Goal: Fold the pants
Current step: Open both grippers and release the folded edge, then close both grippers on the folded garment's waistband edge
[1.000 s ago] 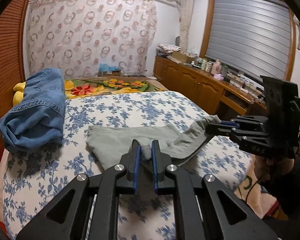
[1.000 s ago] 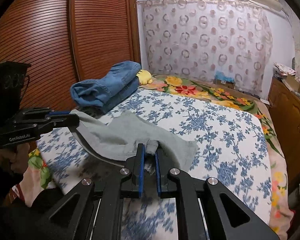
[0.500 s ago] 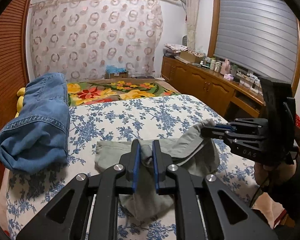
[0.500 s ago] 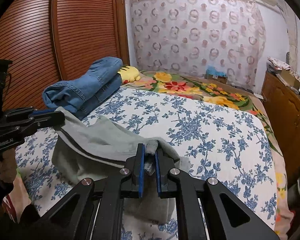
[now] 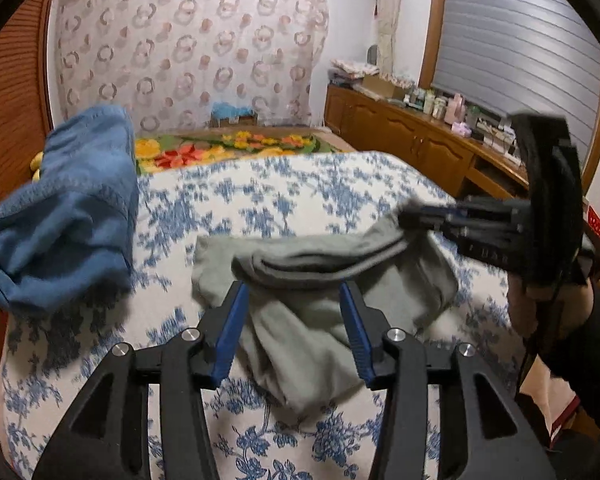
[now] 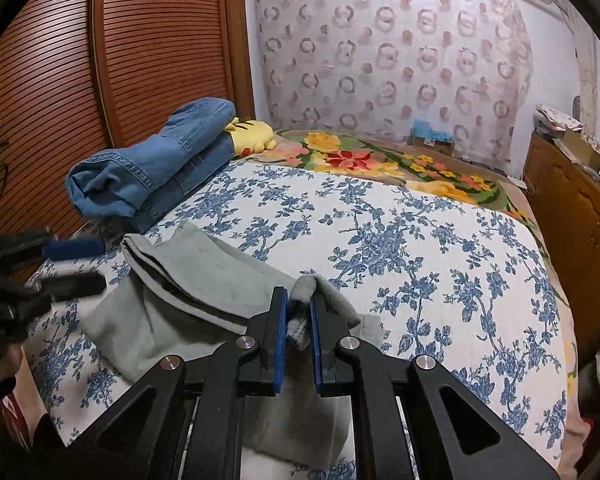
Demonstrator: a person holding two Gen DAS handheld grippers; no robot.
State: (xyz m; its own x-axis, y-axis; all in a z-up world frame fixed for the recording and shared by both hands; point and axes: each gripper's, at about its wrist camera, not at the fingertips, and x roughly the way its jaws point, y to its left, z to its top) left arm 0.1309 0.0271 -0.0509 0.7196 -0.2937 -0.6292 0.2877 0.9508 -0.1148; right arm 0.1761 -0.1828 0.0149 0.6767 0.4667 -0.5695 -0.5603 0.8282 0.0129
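**Operator:** My left gripper [image 5: 292, 322], black with blue pads, had just been opening; its jaws stood well apart over the grey cotton pants [image 5: 324, 304], pressing on nothing, the cloth lying slack on the bed between and beyond them. My right gripper [image 6: 298, 334] was shut tight on a bunched corner of the same pants.

**Observer:** So the fold was being laid down?

**Operator:** That was my reading. One side was let go, the other not. To do it well, I judged the right corner should be lowered until the cloth rested flat before letting go, and set square with the released corner, or the top layer would skew.

**Observer:** How did the pants look?

**Operator:** Soft, pale grey-green, doubled over, with a dark stripe along the folded edge. They lay rumpled near the foot of the blue-flowered white bedspread [image 6: 400, 240], the lower layer sticking out unevenly under the upper. Folded blue denim jeans [image 6: 156, 168] sat well apart, by the wooden slatted wardrobe [image 6: 140, 40].

**Observer:** Finished, then?

**Operator:** No; I thought it needed smoothing.
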